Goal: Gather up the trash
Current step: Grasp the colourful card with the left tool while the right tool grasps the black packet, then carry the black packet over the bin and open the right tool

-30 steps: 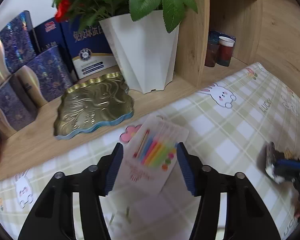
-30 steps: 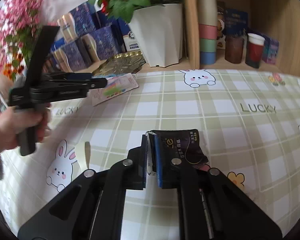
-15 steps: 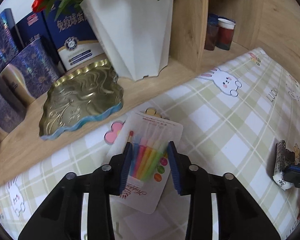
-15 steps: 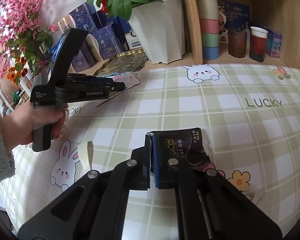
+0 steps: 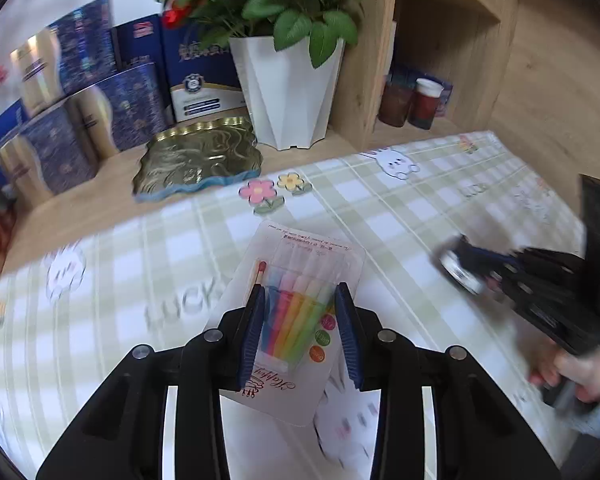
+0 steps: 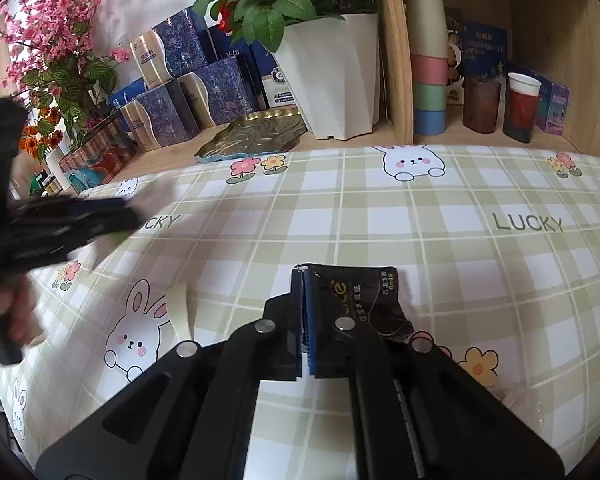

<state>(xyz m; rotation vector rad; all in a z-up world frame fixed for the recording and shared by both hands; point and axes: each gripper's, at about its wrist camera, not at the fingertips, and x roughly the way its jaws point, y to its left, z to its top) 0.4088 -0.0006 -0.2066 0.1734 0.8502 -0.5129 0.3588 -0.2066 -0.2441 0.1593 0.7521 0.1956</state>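
Note:
My left gripper is shut on a clear candle packet with rainbow candles, holding it above the checked tablecloth. My right gripper is shut on a black tissue wrapper with gold print, above the cloth. The right gripper with the wrapper shows blurred at the right of the left wrist view. The left gripper shows blurred at the left of the right wrist view. A small cream strip lies on the cloth beside a bunny print.
A wooden shelf runs along the back. On it stand a white flower pot, blue gift boxes, a gold tin, stacked cups and two dark cups.
My left gripper closed on the candle packet, lifted it off the cloth and pulled back from the shelf. My right gripper has kept its hold on the wrapper.

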